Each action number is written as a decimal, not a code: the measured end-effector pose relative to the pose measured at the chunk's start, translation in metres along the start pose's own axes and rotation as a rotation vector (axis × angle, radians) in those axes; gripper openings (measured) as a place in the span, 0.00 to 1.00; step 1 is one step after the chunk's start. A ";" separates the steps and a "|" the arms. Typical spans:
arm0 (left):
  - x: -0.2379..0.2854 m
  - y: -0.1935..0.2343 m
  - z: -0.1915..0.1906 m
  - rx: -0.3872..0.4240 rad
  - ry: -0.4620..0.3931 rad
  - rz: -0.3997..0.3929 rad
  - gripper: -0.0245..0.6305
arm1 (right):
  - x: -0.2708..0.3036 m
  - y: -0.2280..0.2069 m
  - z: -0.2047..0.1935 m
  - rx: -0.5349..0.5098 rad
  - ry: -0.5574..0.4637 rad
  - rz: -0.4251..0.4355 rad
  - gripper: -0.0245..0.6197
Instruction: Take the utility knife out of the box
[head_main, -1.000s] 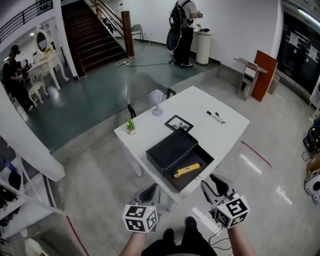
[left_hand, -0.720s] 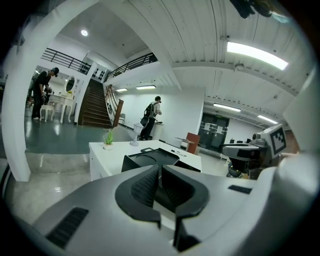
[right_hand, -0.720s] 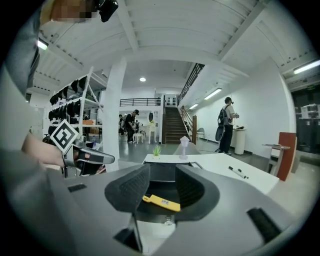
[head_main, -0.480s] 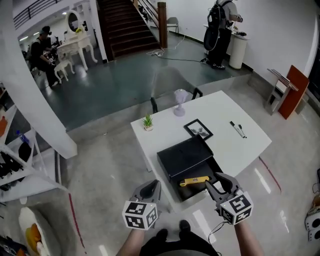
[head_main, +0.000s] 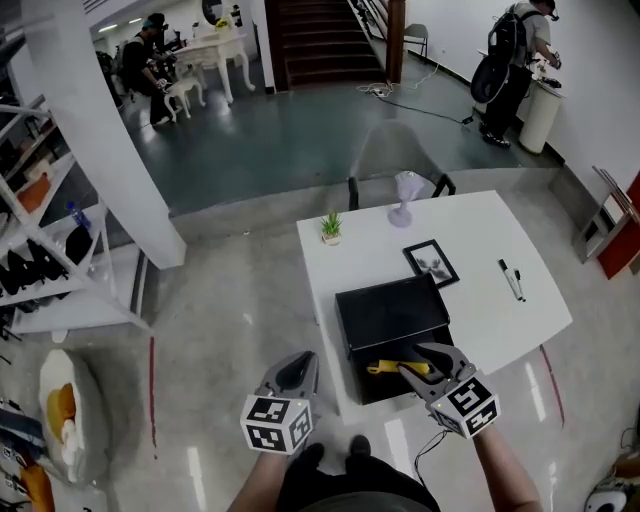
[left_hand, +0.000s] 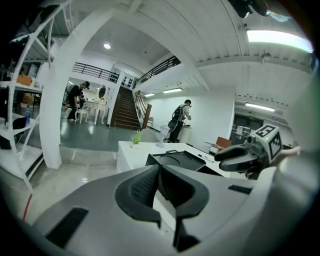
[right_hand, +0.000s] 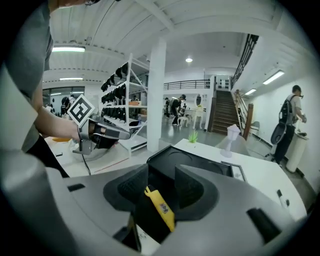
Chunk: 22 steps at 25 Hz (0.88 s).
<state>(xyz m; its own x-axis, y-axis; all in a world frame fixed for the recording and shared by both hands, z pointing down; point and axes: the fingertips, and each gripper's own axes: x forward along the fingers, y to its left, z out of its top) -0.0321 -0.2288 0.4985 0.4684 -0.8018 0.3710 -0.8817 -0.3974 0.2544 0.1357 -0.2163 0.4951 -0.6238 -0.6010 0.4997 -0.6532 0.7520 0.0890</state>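
A black box (head_main: 391, 313) sits at the near edge of the white table (head_main: 480, 325), its drawer part pulled out toward me. A yellow utility knife (head_main: 397, 367) lies in that open part. My right gripper (head_main: 412, 361) hangs just over the knife, and its jaws are opening. In the right gripper view the knife (right_hand: 161, 207) shows low between the jaws, and the pads do not press on it. My left gripper (head_main: 292, 372) stays shut and empty, left of the table over the floor. In the left gripper view the box (left_hand: 175, 159) and the right gripper (left_hand: 240, 157) lie ahead.
On the table stand a small potted plant (head_main: 331, 227), a white fan-like ornament (head_main: 404, 199), a picture frame (head_main: 436, 263) and marker pens (head_main: 512, 279). A chair (head_main: 398, 160) stands behind the table. Shelving (head_main: 40, 240) lines the left side. People stand far off.
My right gripper has come forward and down from short of the table to just over the knife, its jaws wider. The left gripper shifted a little. The head view swung right.
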 end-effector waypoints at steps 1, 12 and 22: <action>-0.001 0.001 -0.002 -0.008 -0.001 0.017 0.07 | 0.004 0.001 -0.003 -0.017 0.014 0.031 0.30; -0.026 0.012 -0.027 -0.093 -0.006 0.178 0.07 | 0.048 0.025 -0.035 -0.208 0.195 0.288 0.30; -0.063 0.030 -0.042 -0.144 -0.016 0.295 0.07 | 0.077 0.037 -0.064 -0.353 0.335 0.371 0.32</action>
<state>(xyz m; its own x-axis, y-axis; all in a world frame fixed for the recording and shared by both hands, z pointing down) -0.0858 -0.1717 0.5207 0.1923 -0.8804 0.4336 -0.9616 -0.0809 0.2623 0.0912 -0.2173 0.5924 -0.5760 -0.2065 0.7910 -0.2006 0.9737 0.1081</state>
